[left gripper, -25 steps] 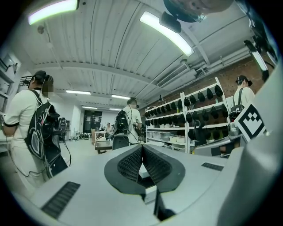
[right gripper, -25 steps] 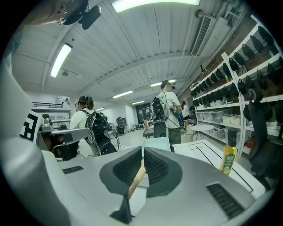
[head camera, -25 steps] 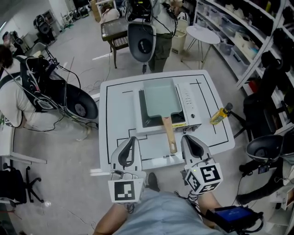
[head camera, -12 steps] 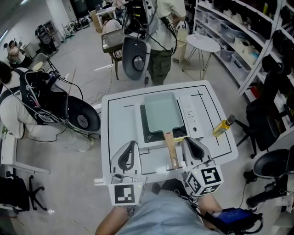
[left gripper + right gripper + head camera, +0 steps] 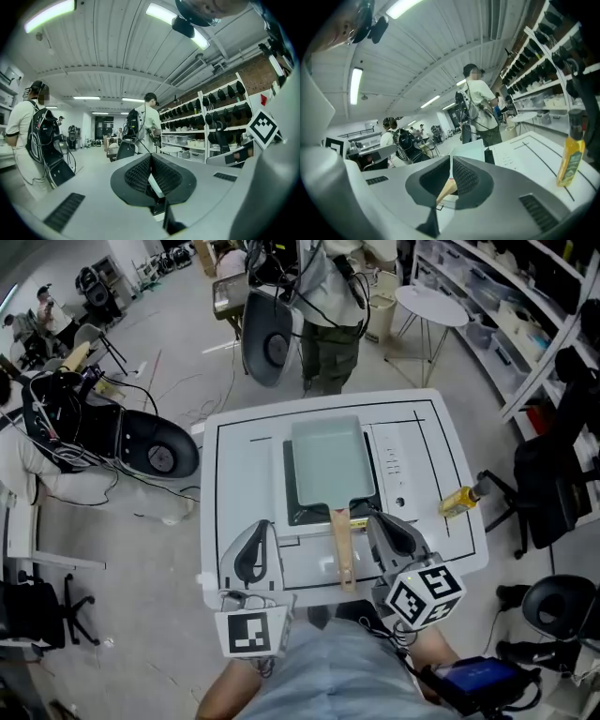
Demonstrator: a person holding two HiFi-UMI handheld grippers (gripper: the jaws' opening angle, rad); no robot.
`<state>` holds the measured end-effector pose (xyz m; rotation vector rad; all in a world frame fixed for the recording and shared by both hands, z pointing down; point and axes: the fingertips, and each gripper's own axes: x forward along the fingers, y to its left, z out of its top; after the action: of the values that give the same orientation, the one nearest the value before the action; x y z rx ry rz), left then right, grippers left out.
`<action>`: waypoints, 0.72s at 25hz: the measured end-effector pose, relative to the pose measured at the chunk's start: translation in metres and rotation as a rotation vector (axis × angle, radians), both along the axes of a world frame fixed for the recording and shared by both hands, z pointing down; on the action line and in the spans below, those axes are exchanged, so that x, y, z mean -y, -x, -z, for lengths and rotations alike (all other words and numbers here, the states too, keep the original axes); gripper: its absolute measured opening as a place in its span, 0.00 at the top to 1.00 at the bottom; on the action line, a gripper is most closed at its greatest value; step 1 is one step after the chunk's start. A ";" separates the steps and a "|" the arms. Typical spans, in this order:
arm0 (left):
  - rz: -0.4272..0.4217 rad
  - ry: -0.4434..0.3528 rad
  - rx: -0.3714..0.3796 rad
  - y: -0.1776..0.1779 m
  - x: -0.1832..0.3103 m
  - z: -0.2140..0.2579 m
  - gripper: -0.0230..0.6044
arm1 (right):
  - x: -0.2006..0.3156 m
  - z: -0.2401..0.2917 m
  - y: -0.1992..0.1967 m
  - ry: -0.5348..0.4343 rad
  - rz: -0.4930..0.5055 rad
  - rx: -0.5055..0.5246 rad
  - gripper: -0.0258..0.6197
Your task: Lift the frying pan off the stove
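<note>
A pale green rectangular frying pan (image 5: 328, 463) sits on a white tabletop stove (image 5: 394, 470). Its wooden handle (image 5: 339, 545) points toward me. My left gripper (image 5: 264, 524) hovers over the table's near edge, left of the handle, jaws shut and empty. My right gripper (image 5: 375, 517) is just right of the handle, near the stove's front corner, also shut on nothing. In the right gripper view the closed tips (image 5: 451, 158) sit above the handle (image 5: 446, 188), with the pan (image 5: 471, 149) beyond. The left gripper view shows its tips (image 5: 151, 155) meeting.
A yellow bottle (image 5: 459, 501) stands on the white table (image 5: 234, 456) at the right, also visible as the bottle (image 5: 571, 154) in the right gripper view. A person (image 5: 328, 296) stands just past the table's far edge. Shelves (image 5: 525, 306) line the right; a swivel chair (image 5: 155, 451) stands at the left.
Both grippers have moved forward toward the stove; the right one now lies close beside the handle. The person behind the table has stepped nearer. Both jaws have stayed shut.
</note>
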<state>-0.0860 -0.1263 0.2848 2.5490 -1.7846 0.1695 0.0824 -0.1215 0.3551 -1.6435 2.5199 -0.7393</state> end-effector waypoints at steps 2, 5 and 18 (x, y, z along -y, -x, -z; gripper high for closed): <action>0.007 0.042 0.015 -0.003 0.002 -0.008 0.93 | 0.000 -0.011 0.000 0.068 0.028 0.075 0.88; 0.004 0.071 0.001 -0.010 0.008 -0.023 0.93 | 0.002 -0.031 -0.001 0.138 0.056 0.153 0.88; 0.023 0.218 0.026 -0.018 0.025 -0.095 0.93 | 0.001 -0.085 0.009 0.293 0.151 0.424 0.88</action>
<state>-0.0681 -0.1509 0.3801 2.3844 -1.6990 0.3753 0.0734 -0.1227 0.4398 -1.1965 2.3229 -1.3636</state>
